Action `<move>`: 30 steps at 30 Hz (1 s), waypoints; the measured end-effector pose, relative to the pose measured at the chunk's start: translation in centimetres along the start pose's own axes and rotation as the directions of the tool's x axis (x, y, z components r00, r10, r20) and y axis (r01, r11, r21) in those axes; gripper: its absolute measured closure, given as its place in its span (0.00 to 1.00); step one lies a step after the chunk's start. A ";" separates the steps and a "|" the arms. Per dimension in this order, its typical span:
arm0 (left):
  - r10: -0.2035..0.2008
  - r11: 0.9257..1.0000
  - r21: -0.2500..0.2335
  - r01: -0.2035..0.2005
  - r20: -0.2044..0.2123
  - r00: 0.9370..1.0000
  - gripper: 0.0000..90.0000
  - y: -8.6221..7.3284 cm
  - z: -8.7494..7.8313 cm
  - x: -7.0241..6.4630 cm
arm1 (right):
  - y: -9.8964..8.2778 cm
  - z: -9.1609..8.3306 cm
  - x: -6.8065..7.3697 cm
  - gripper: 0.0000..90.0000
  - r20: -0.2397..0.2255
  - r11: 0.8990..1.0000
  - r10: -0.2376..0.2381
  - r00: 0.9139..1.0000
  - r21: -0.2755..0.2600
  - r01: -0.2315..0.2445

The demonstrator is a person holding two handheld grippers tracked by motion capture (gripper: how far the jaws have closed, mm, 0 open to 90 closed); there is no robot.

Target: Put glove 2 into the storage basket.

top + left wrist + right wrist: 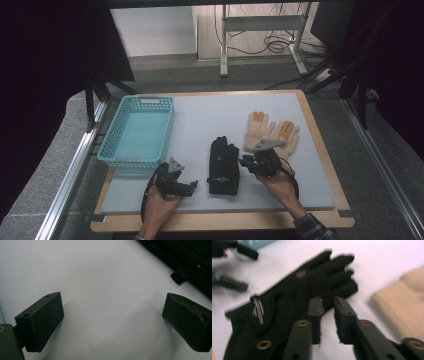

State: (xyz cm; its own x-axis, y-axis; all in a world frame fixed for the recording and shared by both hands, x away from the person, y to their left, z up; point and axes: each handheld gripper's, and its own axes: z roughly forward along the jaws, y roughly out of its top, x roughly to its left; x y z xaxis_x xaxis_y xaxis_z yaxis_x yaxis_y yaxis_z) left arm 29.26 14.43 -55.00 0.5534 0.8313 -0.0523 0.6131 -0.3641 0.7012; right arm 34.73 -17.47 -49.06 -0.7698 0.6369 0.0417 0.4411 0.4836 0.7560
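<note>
The black glove point(223, 166) is lying flat on the pale surface point(200, 125) between the two hands, its cuff toward the person and its fingertips pointing away toward the far edge, so its long axis is running front to back. The right gripper point(246, 162) is hovering just beside the glove's right edge, about midway along its length, and is aiming leftward at it; in the right gripper view the fingers point(315, 312) are standing narrow, nearly together with only a slim gap, and nothing is sitting between them, while the glove point(294, 302) is lying just ahead and to the left of the tips. The left gripper point(192, 186) is resting near the glove's lower left corner, a little apart from the cuff, with its fingers point(40, 320) spread wide over bare surface and the cuff strap point(180, 277) showing off to the upper right. The right hand is looking the nearer of the two, so a grasp would likely call for spreading those fingers first and then sliding sideways over the glove's edge. A pair of beige gloves point(272, 131) is lying just beyond the right hand, and a blue basket point(137, 131) is standing empty, well apart to the left.
</note>
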 end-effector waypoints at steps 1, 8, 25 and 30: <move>-0.001 1.000 -0.001 0.001 0.000 1.000 0.05 0.0 0.0 0.0 | -0.4 0.0 0.0 0.89 -0.004 1.000 -0.003 1.000 0.011 0.003; -0.002 1.000 0.002 0.002 -0.014 1.000 0.05 -0.4 -0.5 0.0 | -3.0 0.5 0.7 0.94 -0.062 0.998 -0.027 0.998 0.053 0.030; 0.001 1.000 0.008 -0.001 -0.010 1.000 0.03 -1.5 -1.4 1.6 | -1.9 4.7 4.9 0.93 -0.139 0.993 -0.102 0.985 0.044 0.109; -0.007 1.000 0.007 0.007 -0.019 1.000 0.03 -1.4 -1.3 1.4 | -1.3 5.8 6.0 0.91 -0.136 0.990 -0.130 0.982 0.035 0.135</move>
State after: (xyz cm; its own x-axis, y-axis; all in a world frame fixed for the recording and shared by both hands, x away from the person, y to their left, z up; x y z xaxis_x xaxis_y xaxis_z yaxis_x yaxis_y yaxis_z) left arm 28.42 16.69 -55.14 0.5382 0.8417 -0.0441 0.6211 -0.3607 0.6958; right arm 32.20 -10.80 -53.54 -0.8759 0.4814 0.0316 0.3484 0.5860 0.7316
